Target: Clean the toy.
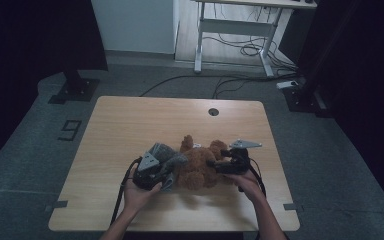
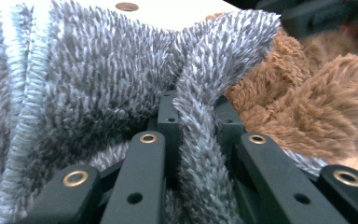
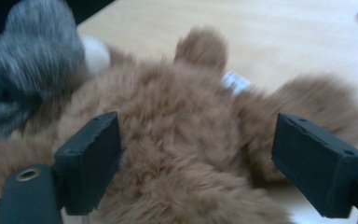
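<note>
A brown plush bear (image 1: 200,169) lies on the wooden table (image 1: 130,125) near its front. A grey fleecy cloth (image 1: 163,151) drapes over the bear's left end. My left gripper (image 1: 172,167) is shut on a fold of that cloth (image 2: 98,79), which runs up between its jaws (image 2: 198,109); the bear's fur (image 2: 317,107) shows just right of it. My right gripper (image 1: 211,164) comes in from the right, and its jaws stand wide open (image 3: 198,135) on either side of the bear's body (image 3: 168,102), with the pads apart from the fur. The grey cloth (image 3: 32,51) shows blurred at the upper left.
A round cable hole (image 1: 213,111) sits near the table's far edge. A small white tag (image 3: 235,81) sticks out of the bear. Beyond the table stand a white desk frame (image 1: 200,35) and loose cables (image 1: 240,80) on the floor.
</note>
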Tool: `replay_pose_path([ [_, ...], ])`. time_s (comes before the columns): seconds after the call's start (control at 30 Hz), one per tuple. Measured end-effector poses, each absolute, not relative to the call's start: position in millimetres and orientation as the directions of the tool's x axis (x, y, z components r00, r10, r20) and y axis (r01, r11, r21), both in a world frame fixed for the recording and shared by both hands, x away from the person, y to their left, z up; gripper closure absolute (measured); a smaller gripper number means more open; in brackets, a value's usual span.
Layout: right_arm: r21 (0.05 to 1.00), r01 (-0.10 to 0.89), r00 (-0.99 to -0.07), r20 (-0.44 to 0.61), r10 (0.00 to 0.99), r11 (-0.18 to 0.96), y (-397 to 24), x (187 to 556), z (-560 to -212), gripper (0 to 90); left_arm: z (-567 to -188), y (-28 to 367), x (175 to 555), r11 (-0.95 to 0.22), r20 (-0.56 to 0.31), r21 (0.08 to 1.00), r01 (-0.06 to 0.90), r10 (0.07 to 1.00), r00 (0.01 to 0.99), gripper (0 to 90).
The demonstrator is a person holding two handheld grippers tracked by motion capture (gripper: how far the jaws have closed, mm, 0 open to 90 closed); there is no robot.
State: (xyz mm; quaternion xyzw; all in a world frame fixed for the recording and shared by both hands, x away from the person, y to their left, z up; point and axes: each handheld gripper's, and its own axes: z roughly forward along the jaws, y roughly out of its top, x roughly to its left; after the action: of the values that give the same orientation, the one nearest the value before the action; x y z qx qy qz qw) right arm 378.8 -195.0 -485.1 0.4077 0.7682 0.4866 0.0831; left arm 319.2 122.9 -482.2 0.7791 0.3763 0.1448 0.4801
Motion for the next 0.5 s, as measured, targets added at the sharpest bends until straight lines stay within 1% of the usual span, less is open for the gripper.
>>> replay_pose_path([
  [0.07, 0.805, 0.563, -0.661, 0.302, 0.687, 0.188, -195, 376, -492, 14.9, -483, 123, 318, -0.261, -0.135, 0.856, 0.446, 0.720, 0.681, 77.5],
  [0.1, 0.791, 0.577, -0.672, 0.317, 0.670, 0.205, -194, 372, -497, 13.9, -482, 123, 316, -0.268, -0.134, 0.853, 0.447, 0.717, 0.684, 77.5],
  [0.13, 0.791, 0.577, -0.672, 0.317, 0.670, 0.205, -194, 372, -497, 13.9, -482, 123, 316, -0.268, -0.134, 0.853, 0.447, 0.717, 0.684, 77.4],
  [0.2, 0.778, 0.581, -0.690, 0.315, 0.652, 0.239, -189, 368, -503, 13.7, -482, 122, 314, -0.276, -0.126, 0.852, 0.444, 0.716, 0.687, 77.4],
  [0.23, 0.769, 0.576, -0.706, 0.296, 0.644, 0.277, -183, 366, -509, 13.1, -483, 122, 313, -0.278, -0.125, 0.852, 0.444, 0.715, 0.688, 77.5],
  [0.27, 0.769, 0.576, -0.706, 0.296, 0.644, 0.277, -183, 366, -509, 13.1, -483, 122, 313, -0.277, -0.125, 0.852, 0.443, 0.715, 0.688, 77.5],
  [0.33, 0.777, 0.570, -0.701, 0.290, 0.651, 0.268, -180, 365, -515, 18.5, -484, 122, 314, -0.268, -0.136, 0.852, 0.450, 0.715, 0.685, 77.4],
  [0.37, 0.781, 0.564, -0.702, 0.285, 0.652, 0.267, -180, 364, -517, 23.8, -484, 122, 314, -0.267, -0.138, 0.852, 0.450, 0.715, 0.685, 77.4],
  [0.4, 0.781, 0.564, -0.702, 0.285, 0.652, 0.267, -180, 364, -517, 23.8, -484, 122, 314, -0.267, -0.138, 0.852, 0.450, 0.715, 0.685, 77.4],
  [0.47, 0.792, 0.547, -0.705, 0.262, 0.659, 0.270, -180, 360, -518, 37.1, -485, 121, 313, -0.266, -0.136, 0.854, 0.447, 0.716, 0.685, 77.3],
  [0.5, 0.800, 0.534, -0.709, 0.247, 0.661, 0.274, -180, 358, -518, 41.1, -485, 121, 313, -0.264, -0.136, 0.855, 0.446, 0.716, 0.685, 77.2],
])
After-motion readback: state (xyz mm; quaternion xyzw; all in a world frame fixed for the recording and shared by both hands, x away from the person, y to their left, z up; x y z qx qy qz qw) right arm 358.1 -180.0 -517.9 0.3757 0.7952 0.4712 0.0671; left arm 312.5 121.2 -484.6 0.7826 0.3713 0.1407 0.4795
